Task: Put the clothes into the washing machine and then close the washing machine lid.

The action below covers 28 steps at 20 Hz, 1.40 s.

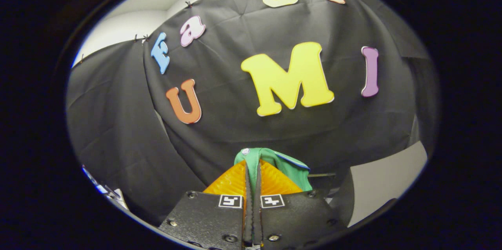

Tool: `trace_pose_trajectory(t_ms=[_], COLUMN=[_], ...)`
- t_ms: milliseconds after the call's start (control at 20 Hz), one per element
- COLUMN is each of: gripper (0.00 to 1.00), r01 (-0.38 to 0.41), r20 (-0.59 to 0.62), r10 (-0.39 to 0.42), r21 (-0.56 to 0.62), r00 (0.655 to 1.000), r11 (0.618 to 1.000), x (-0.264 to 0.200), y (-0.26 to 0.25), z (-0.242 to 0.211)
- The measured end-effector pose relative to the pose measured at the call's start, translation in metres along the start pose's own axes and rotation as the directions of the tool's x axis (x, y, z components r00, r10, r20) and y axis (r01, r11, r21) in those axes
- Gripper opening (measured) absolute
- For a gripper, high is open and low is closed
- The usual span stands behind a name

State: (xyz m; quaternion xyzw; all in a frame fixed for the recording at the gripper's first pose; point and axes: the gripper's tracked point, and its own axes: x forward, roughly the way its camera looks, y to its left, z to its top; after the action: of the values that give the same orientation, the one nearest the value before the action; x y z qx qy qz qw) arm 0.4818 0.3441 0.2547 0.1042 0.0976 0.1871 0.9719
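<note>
- At six o'clock, the gripper (253,171) points forward, its two fingers (231,181) drawn almost together and clamped on a green garment (288,165).
- Folds of that green cloth bunch over the fingertips, at twelve o'clock from them, and spill toward three o'clock.
- Beyond the fingers, at twelve o'clock, hangs the booth's black cloth wall (219,97).
- A pale grey panel (386,181) sits at three o'clock of the fingers.

Tool-mounted (253,167), facing booth wall (117,132)
</note>
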Motion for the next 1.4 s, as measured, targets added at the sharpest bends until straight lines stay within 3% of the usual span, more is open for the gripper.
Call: trace_pose_trajectory(t_ms=[300, 950, 1400], gripper=[0.04, 0.04, 0.04], r01=[0.009, 0.118, 0.191], r20=[-0.11, -0.277, -0.374], r10=[-0.007, -0.116, -0.192], r21=[0.022, -0.007, -0.041], r00=[0.994, 0.954, 0.907], r11=[1.0, 0.993, 0.981], x=[0.049, 0.132, 0.158], y=[0.0, -0.044, -0.082], z=[-0.066, -0.188, -0.281])
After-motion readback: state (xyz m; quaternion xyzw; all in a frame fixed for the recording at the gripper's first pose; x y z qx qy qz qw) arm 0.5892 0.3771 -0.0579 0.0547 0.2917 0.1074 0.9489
